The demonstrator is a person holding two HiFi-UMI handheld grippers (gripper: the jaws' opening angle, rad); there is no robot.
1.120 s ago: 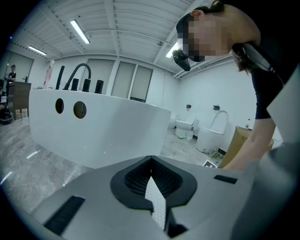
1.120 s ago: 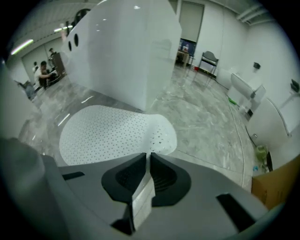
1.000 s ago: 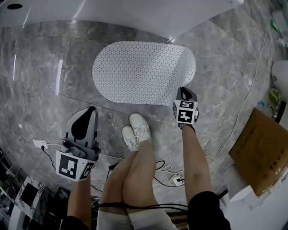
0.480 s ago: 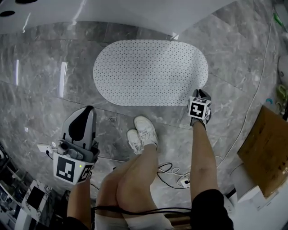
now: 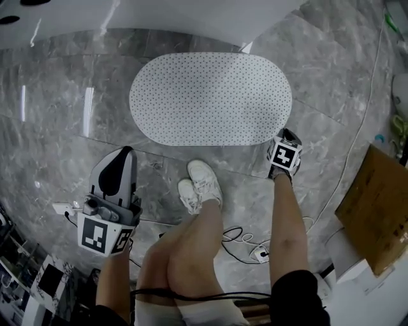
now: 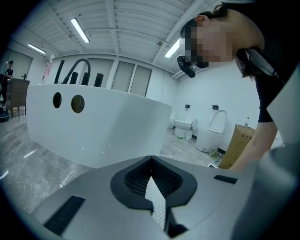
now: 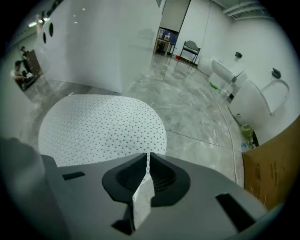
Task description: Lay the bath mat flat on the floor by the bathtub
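Note:
The white dotted oval bath mat (image 5: 210, 99) lies spread flat on the grey marble floor, right beside the white bathtub (image 5: 191, 19). My right gripper (image 5: 288, 134) hovers just off the mat's near right edge, shut, with nothing in it. In the right gripper view the mat (image 7: 98, 126) lies ahead and to the left of the shut jaws (image 7: 147, 157). My left gripper (image 5: 123, 155) is shut and empty, held off the mat's near left end. It faces the tub wall (image 6: 93, 126), and a sliver of dotted mat shows through the slit below its tips (image 6: 150, 161).
The person's white shoes (image 5: 201, 181) stand just short of the mat. Cables and a plug (image 5: 245, 245) trail on the floor behind them. A cardboard box (image 5: 376, 210) stands at the right. A toilet (image 7: 253, 103) lies beyond on the right.
The mat's right end, folded over a second ago, now lies flat. My right gripper has moved right along the near edge. The left gripper has barely shifted.

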